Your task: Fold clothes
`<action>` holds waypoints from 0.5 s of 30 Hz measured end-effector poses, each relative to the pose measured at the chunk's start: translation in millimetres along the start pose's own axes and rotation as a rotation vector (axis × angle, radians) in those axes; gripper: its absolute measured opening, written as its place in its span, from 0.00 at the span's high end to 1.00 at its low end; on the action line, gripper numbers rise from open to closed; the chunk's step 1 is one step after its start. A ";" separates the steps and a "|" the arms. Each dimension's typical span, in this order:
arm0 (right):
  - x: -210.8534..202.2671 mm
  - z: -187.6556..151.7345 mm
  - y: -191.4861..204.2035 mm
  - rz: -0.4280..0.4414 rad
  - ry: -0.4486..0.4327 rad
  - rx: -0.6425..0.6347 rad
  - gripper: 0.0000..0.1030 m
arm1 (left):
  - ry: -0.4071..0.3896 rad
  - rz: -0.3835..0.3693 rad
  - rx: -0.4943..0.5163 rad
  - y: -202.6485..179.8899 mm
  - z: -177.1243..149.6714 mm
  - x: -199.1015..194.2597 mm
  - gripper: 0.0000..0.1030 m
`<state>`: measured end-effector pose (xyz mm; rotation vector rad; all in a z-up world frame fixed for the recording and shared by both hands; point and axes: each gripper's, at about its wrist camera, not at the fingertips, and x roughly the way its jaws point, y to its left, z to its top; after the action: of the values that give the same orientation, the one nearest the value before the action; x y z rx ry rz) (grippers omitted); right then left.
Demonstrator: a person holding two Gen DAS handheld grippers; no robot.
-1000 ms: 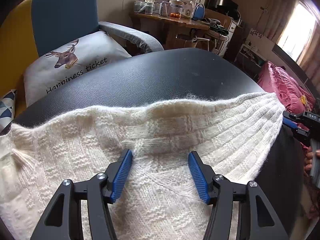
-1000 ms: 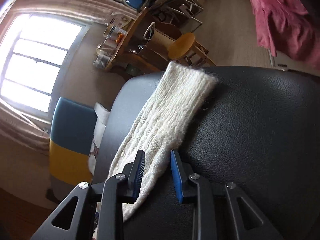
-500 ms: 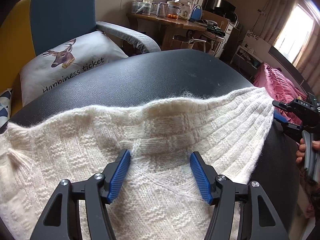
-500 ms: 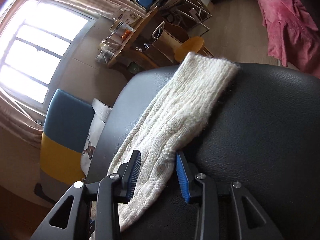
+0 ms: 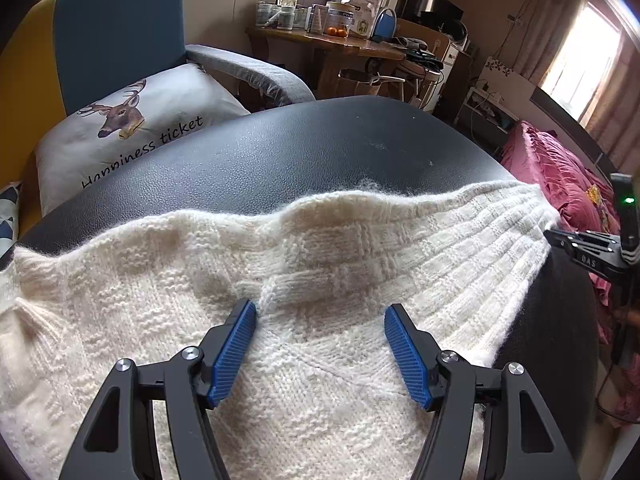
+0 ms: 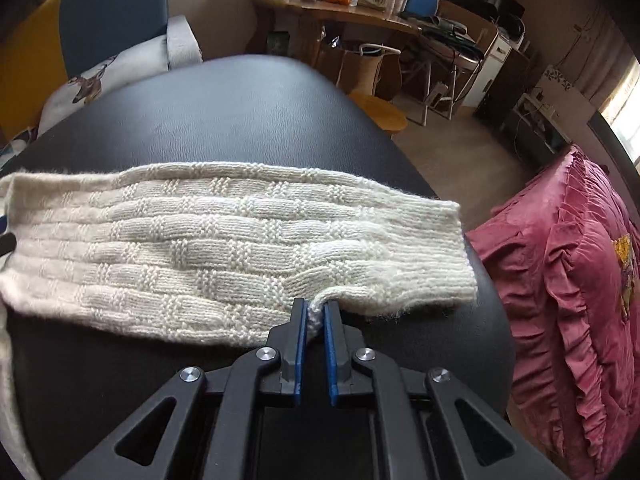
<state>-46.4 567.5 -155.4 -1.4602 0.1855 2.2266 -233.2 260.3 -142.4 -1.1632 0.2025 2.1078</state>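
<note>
- Two grippers over a cream sweater point(image 5: 320, 264) on a black table point(image 5: 280, 148)
- left gripper point(image 5: 320, 316) spread wide, clear of the knit
- right gripper point(image 6: 316, 308) pinching the sleeve point(image 6: 224, 240) edge

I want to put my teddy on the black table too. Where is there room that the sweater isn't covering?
The far half of the black table, between the sweater and the deer pillow, is bare. The near side is crowded with the sweater and both grippers.

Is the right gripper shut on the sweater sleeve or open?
Shut on it. In the right wrist view the right gripper has its blue pads nearly together, with the near edge of the cream sleeve pinched between them.
</note>
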 end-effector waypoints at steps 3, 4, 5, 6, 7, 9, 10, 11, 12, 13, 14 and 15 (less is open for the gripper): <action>-15.1 -7.4 -29.1 0.145 -0.027 0.128 0.88 | 0.009 0.009 0.010 -2.1 1.7 0.5 0.34; -24.4 -8.3 -38.2 0.150 -0.071 0.164 0.87 | 0.013 0.013 0.011 -2.8 2.9 0.3 0.34; -33.6 -9.2 -47.3 0.154 -0.115 0.201 0.86 | 0.017 0.016 0.013 -3.4 4.1 0.1 0.34; -42.1 -8.9 -53.3 0.147 -0.161 0.215 0.83 | 0.018 0.012 0.005 -3.0 5.5 -0.9 0.34; -44.9 -5.4 -53.3 0.143 -0.186 0.201 0.81 | 0.018 0.001 -0.011 -1.8 7.0 -2.5 0.34; -45.6 3.9 -49.1 0.145 -0.216 0.156 0.81 | 0.010 -0.035 -0.049 2.8 9.8 -5.7 0.34; -41.8 8.2 -42.2 0.129 -0.216 0.118 0.81 | 0.007 -0.045 -0.066 5.3 11.4 -6.5 0.34; -36.0 12.4 -33.0 0.104 -0.209 0.073 0.81 | 0.005 -0.046 -0.078 7.5 13.2 -6.8 0.34; -27.2 16.1 -24.9 0.068 -0.192 0.029 0.81 | 0.002 -0.049 -0.089 9.5 14.9 -7.0 0.36; -16.4 16.3 -18.6 0.031 -0.168 -0.005 0.81 | -0.003 -0.057 -0.099 10.9 16.7 -7.4 0.37; -4.6 15.0 -16.8 0.002 -0.138 -0.015 0.81 | -0.007 -0.068 -0.107 11.2 18.7 -8.0 0.38; 7.7 13.8 -16.7 -0.024 -0.104 -0.016 0.81 | -0.011 -0.082 -0.115 10.9 21.1 -8.5 0.39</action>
<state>-52.9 589.5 -154.1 -1.3435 0.1154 2.2828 -251.7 257.4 -125.5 -1.2055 0.0285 2.0761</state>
